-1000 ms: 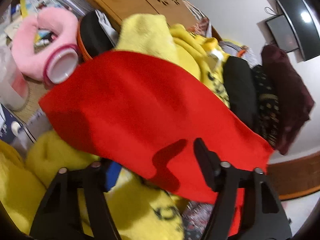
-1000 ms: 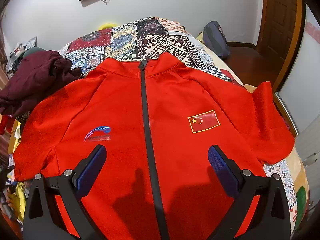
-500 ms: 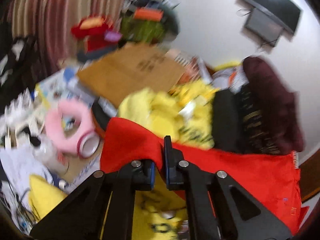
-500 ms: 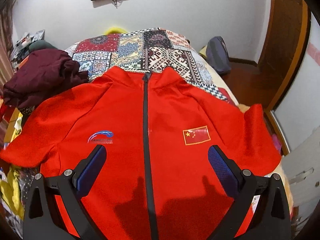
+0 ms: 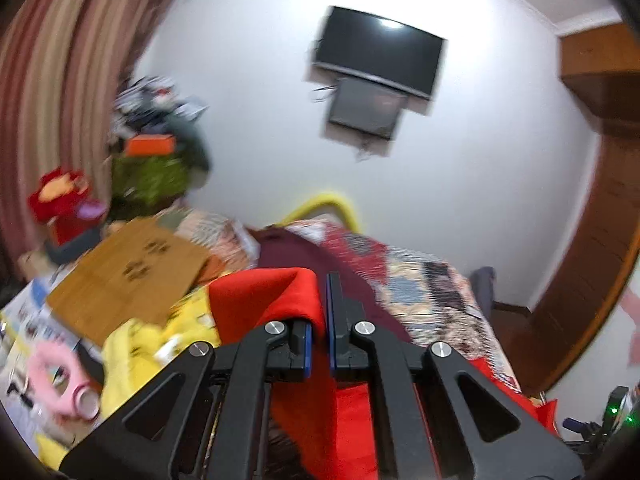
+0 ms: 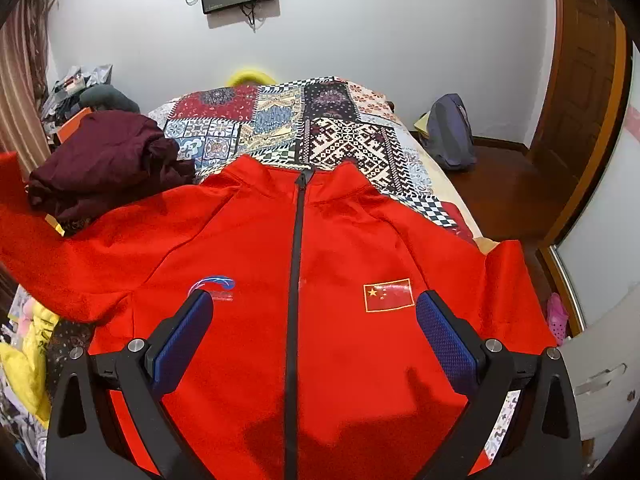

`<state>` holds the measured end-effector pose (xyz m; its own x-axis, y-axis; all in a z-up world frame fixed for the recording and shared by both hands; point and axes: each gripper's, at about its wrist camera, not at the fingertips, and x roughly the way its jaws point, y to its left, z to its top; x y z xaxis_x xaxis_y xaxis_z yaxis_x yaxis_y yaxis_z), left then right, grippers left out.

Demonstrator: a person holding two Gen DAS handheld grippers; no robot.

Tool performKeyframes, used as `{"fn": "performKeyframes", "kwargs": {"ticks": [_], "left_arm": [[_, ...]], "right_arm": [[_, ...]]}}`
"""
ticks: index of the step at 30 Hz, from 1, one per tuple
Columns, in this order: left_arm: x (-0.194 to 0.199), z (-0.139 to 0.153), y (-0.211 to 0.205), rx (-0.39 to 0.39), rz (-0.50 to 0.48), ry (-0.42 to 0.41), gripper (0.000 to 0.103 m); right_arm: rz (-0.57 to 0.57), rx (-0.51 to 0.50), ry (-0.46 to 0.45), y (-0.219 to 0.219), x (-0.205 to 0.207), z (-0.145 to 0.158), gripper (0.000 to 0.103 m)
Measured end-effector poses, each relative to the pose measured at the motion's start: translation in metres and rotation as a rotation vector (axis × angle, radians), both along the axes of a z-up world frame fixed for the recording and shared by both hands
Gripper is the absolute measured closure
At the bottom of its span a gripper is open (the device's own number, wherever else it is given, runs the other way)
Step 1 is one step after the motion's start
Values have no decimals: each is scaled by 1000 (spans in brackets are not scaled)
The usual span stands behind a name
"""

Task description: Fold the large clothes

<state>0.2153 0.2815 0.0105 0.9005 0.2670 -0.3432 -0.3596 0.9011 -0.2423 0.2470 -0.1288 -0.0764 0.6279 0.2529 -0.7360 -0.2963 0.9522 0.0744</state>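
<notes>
Red zip jacket on the patchwork bed, its sleeve pinched and raised by the left gripper.

The red jacket lies front side up on the patchwork bedspread, the black zipper closed and running down the middle, a flag patch on one chest side and a blue logo on the other. The left gripper has its fingers closed on a fold of the red sleeve, which is lifted above the bed and hangs down between the arms of the tool. The right gripper hovers over the jacket chest with its blue pads wide apart, holding nothing. A dark maroon garment lies in a heap beside the jacket shoulder, and a yellow garment lies near the wooden board.
</notes>
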Motion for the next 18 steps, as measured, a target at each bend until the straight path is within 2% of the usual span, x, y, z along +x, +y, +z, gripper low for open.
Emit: {"fn": "performKeyframes", "kwargs": {"ticks": [4,8,14,18], "left_arm": [[42,10,-52,59,-108,13,98],[88,0,-106,113,-203,67,98],[149,-41,-184,160,-364,205,98],[174,-77,-228,176,-446,299,98]], "right_arm": [[-2,11,-4,-10,0,1,2],[-10,21,-2,-21,2,0,2],[-34,28,18,-42,7,-8,2],[-56,22,38,-55,13,-18,2]]}}
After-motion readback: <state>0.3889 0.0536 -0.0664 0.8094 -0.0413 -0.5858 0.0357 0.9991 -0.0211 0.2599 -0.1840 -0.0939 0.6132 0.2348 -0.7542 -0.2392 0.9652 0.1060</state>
